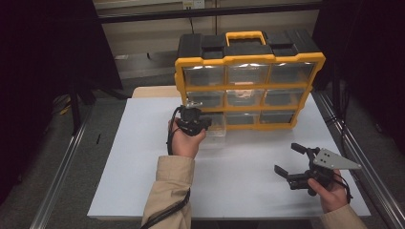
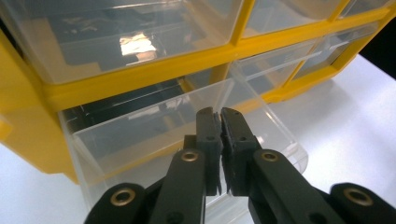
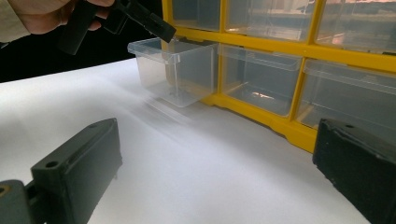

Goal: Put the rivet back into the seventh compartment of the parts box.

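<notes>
So the left tongs (image 2: 220,122) are pinching the front wall of the clear plastic drawer (image 2: 154,135), pulled halfway out of the yellow organizer's (image 1: 248,88) bottom-left slot. Right tongs (image 1: 290,160) spread, hovering above the white desk (image 1: 239,176).

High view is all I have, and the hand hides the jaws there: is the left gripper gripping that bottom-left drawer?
Observer: Yes. The left gripper view shows the left gripper shut on the clear drawer, at its front wall.
Operator: Anything inside it?
Observer: It looks empty in the right gripper view.
Operator: Still seated?
Observer: Its back end sits in the yellow frame, and its floor is off the table.
</notes>
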### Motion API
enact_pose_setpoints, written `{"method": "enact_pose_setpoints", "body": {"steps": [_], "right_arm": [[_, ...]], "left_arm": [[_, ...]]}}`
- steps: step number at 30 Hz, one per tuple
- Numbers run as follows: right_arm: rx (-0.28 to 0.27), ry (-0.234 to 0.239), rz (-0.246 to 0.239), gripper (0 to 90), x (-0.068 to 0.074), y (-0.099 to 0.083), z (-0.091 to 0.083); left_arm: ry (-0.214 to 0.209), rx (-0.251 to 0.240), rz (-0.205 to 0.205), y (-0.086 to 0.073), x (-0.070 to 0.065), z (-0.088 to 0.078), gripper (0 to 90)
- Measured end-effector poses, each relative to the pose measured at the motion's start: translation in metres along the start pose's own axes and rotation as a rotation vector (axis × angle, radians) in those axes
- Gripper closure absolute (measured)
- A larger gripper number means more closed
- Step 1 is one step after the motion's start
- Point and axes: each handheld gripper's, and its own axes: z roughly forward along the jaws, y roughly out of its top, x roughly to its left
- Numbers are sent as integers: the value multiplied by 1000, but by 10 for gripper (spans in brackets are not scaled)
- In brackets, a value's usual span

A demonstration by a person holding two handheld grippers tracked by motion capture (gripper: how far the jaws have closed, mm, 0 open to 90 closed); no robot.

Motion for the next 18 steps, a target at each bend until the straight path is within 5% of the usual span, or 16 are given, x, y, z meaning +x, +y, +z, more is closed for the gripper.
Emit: {"method": "enact_pose_setpoints", "body": {"steps": [18], "right_arm": [[-2, -1, 8, 8, 1, 0, 0]], "left_arm": [[0, 17, 13, -3, -1, 0, 839]]}}
